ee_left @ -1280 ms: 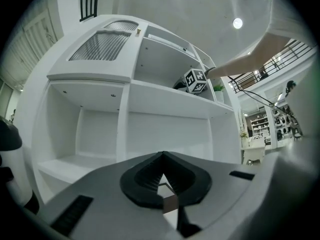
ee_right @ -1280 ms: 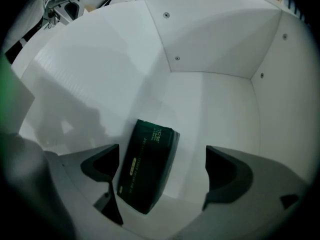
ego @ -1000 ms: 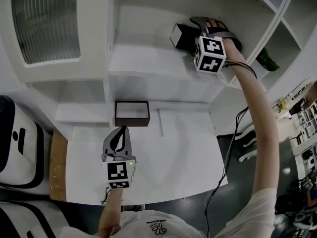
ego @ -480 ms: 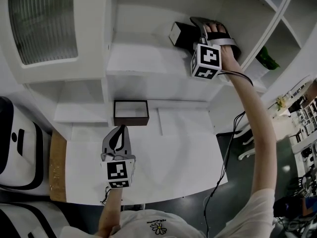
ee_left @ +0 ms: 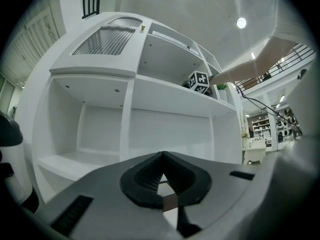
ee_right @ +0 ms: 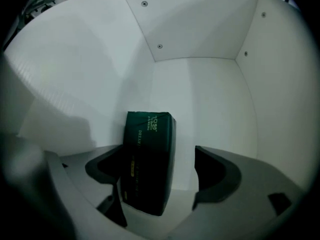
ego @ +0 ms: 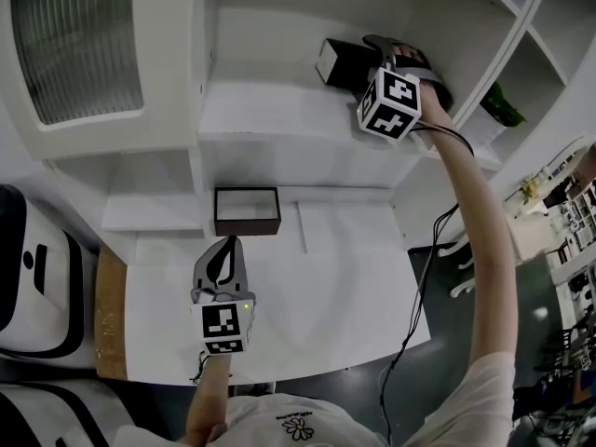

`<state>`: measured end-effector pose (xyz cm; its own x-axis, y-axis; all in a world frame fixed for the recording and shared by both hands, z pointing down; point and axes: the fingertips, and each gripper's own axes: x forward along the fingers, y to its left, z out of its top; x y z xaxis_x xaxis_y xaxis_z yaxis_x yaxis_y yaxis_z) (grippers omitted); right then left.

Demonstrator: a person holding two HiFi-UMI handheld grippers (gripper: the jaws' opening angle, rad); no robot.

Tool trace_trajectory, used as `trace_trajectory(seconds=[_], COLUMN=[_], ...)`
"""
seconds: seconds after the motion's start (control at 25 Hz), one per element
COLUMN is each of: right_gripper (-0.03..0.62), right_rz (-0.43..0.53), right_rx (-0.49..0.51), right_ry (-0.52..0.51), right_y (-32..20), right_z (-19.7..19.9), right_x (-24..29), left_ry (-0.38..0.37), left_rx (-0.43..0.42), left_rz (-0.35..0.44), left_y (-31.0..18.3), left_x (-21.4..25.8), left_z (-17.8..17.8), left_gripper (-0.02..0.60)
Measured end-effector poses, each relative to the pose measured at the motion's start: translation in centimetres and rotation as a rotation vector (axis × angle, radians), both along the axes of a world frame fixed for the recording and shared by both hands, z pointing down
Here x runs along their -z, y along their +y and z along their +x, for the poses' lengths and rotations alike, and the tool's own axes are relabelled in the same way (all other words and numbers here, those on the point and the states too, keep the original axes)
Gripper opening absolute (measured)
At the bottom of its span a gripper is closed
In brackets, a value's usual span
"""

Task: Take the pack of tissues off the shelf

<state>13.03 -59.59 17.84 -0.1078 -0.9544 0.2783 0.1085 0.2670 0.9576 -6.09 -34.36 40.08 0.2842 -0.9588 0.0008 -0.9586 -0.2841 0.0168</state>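
A big white shelf unit point(ego: 279, 110) fills the far side, smooth and flat, with square holes like cubbies. At the top left it has a door point(ego: 74, 45) with bumpy, striped glass. A green plant point(ego: 503, 110) peeks out of a cubby far on the right. Near the person is a plain white table point(ego: 335, 296). On its far edge sits a small open box point(ego: 248, 232) – dark brown outside, white inside, shaped like a flat rectangle.

The pack of tissues point(ee_right: 149, 154) is a dark green block with soft, shiny wrapping and pale letters on it. It stands on end on the upper shelf, in the middle cubby, on the right side near the wall.

The right gripper point(ee_right: 160, 171) is up in that cubby, held by a long, stretched-out arm. Its two dark pads are apart and have just been closing in, with the pack between them. The left pad is right up against the pack's side – the right pad has a white gap beside it.

The left gripper point(ego: 223, 254) is low over the table, pointing at the shelves. Its grey tongs are pressed together with nothing in them.
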Motion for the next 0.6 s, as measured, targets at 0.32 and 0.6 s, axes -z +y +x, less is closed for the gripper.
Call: trace_trajectory(seconds=[0.32, 0.6], right_gripper=[0.4, 0.442], right_rz=[-0.211, -0.431], right_rx=[-0.02, -0.092], right_ry=[0.095, 0.127], right_y=[-0.6, -2.3], right_z=[-0.4, -0.9], right_x=[-1.1, -1.4], left_ry=[-0.002, -0.004], left_rx=[-0.009, 0.015], left_rz=[-0.004, -0.017], left_y=[-0.6, -1.3], left_x=[-0.6, -1.2], left_z=[0.2, -0.6], left_gripper=[-0.002, -0.002])
